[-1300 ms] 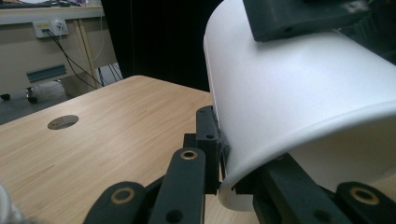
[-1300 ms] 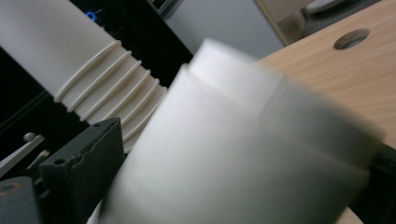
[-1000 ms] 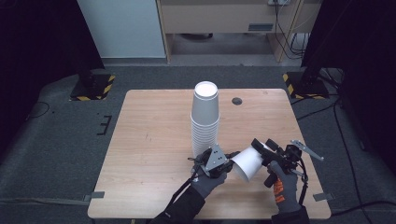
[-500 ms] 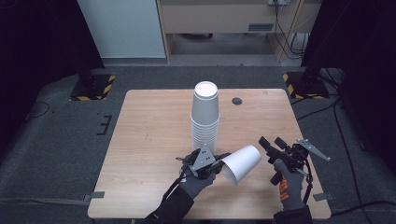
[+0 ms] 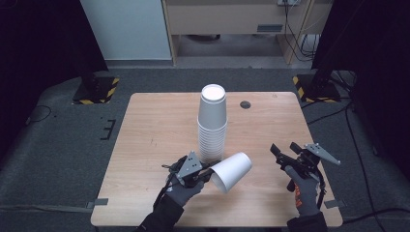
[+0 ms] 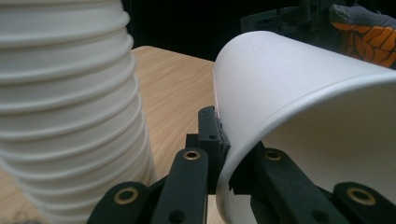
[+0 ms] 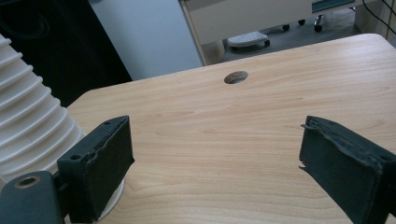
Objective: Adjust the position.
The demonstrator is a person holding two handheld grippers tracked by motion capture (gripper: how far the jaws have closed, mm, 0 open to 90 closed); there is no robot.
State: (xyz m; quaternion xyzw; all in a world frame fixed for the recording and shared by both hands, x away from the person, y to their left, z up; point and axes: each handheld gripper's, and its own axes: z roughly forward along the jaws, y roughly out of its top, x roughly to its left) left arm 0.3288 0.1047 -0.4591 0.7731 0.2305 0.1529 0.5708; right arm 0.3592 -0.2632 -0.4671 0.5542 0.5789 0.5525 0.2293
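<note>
White paper cup (image 5: 233,171) lies tilted on its side above the near middle of a light wooden table (image 5: 154,135), its rim pinched between the jaws of the left gripper (image 5: 205,175), which a gloved left hand (image 5: 183,191) holds just near of a tall stack of white cups (image 5: 212,123) (the stack stands upside down at the table's centre). From the left gripper view, one jaw sits inside the cup's mouth and the other presses the outer wall, with the ribbed stack close at the left. Well apart at the near right, the right gripper (image 5: 283,149) hangs over bare wood, its jaws spread wide with nothing between them; a right hand (image 5: 303,186) in a grey and orange glove grips it. A small round hole (image 5: 245,104) marks the far side of the table top, right of the stack
</note>
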